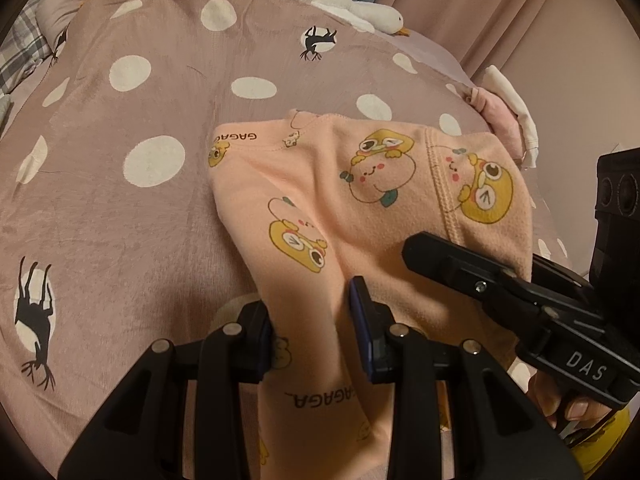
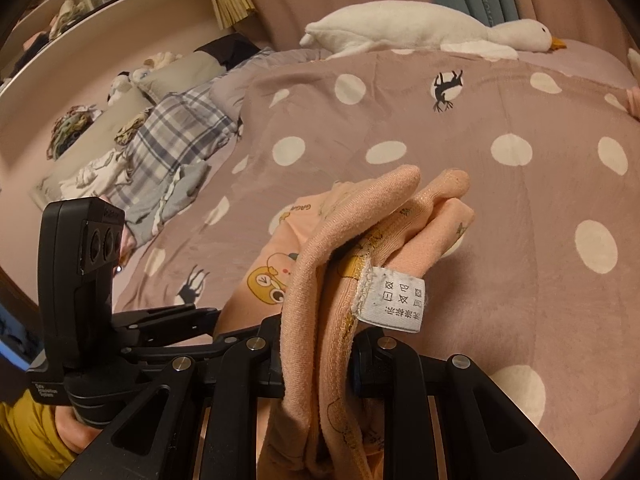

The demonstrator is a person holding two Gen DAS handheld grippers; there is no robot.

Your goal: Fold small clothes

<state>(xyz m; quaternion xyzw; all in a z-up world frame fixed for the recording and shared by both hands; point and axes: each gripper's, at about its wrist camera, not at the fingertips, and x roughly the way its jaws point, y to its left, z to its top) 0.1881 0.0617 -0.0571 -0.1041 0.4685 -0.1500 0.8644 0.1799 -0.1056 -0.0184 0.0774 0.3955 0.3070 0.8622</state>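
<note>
A small peach garment [image 1: 360, 184] printed with yellow cartoon figures lies partly spread on the dotted pink blanket [image 1: 120, 208]. Its near end rises into my left gripper [image 1: 312, 312], whose pads are shut on a fold of the fabric. Just to the right, my right gripper [image 1: 424, 256] reaches in over the same garment. In the right wrist view, my right gripper [image 2: 320, 344] is shut on a thick bunched edge of the peach garment [image 2: 360, 216], with a white care label [image 2: 390, 300] hanging out. The left gripper [image 2: 208, 320] is close by on its left.
A white plush goose [image 2: 420, 32] lies along the far side of the bed. Plaid bedding and loose clothes [image 2: 176, 136] are piled at the left. A pink and white cloth bundle [image 1: 504, 116] sits at the blanket's right edge, beside a curtain [image 1: 500, 8].
</note>
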